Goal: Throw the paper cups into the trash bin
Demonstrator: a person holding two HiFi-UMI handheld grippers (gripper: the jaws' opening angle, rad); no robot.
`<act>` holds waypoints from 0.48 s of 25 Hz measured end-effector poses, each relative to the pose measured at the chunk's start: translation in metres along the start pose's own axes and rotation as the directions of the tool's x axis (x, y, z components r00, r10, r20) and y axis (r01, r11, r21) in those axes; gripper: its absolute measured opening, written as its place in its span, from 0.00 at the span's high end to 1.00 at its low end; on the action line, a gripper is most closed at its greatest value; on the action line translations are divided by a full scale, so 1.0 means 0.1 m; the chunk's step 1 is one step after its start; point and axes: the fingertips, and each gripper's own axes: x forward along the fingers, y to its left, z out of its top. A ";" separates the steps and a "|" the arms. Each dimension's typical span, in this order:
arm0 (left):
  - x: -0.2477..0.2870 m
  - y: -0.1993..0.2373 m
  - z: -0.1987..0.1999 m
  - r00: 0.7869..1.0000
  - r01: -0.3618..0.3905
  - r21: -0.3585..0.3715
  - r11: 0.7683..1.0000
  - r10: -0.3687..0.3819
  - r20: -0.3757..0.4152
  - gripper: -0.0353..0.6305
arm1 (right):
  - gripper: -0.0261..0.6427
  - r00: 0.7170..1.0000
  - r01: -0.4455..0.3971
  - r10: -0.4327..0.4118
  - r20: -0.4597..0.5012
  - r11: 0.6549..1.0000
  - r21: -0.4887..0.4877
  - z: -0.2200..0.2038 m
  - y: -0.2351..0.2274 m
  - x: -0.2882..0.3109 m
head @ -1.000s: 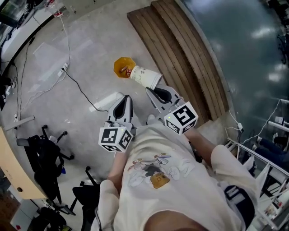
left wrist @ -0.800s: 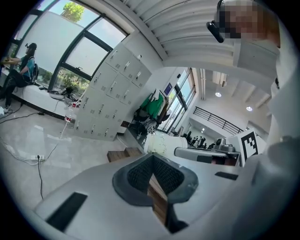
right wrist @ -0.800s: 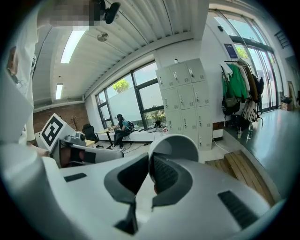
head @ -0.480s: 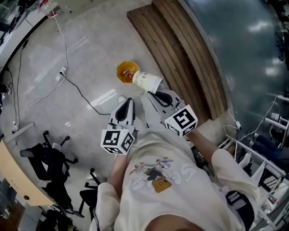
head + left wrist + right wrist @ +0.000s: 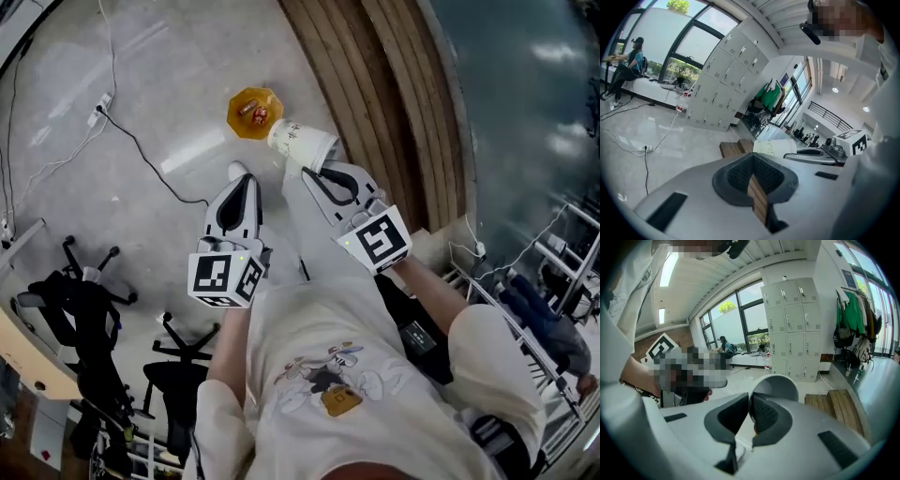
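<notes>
A white paper cup (image 5: 300, 145) with green print hangs on its side over the floor, its base pointing at a small orange bin (image 5: 253, 112) that holds some scraps. My right gripper (image 5: 314, 173) is shut on the cup's rim; in the right gripper view one cup wall (image 5: 780, 386) is pinched between the pads. My left gripper (image 5: 236, 178) stays beside it, shut with nothing in it. From the left gripper view, the left gripper (image 5: 752, 176) has its pads pressed together, and the cup (image 5: 773, 146) shows to the right.
A wooden slat platform (image 5: 375, 75) runs along the right of the bin. A black cable (image 5: 141, 155) and power strip (image 5: 100, 108) lie on the pale floor at the left. Office chairs (image 5: 84, 300) stand at lower left. Grey lockers (image 5: 792, 319) line the far wall.
Both grippers and the person have moved forward across the floor. The cup stays in the right gripper and now hangs right beside the orange bin. The left gripper stays shut.
</notes>
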 end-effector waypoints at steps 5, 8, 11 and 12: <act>0.49 0.35 -0.41 0.999 -0.022 -0.013 1.000 0.021 -0.042 0.94 | 0.92 0.998 -0.031 0.030 -0.053 0.999 -0.022 -0.50 -0.24 0.51; 0.74 0.50 -0.66 0.998 -0.027 -0.005 1.000 0.027 -0.056 0.94 | 0.92 0.996 -0.043 0.041 -0.080 0.999 -0.021 -0.86 -0.35 0.75; 1.00 0.75 -0.95 0.996 -0.041 0.000 0.999 0.040 -0.085 0.94 | 0.92 0.994 -0.047 0.045 -0.096 0.999 -0.020 -1.18 -0.44 1.05; 1.09 0.84 -1.06 0.994 -0.048 -0.001 0.999 0.048 -0.095 0.94 | 0.92 0.994 -0.047 0.045 -0.104 0.999 -0.016 -1.29 -0.48 1.15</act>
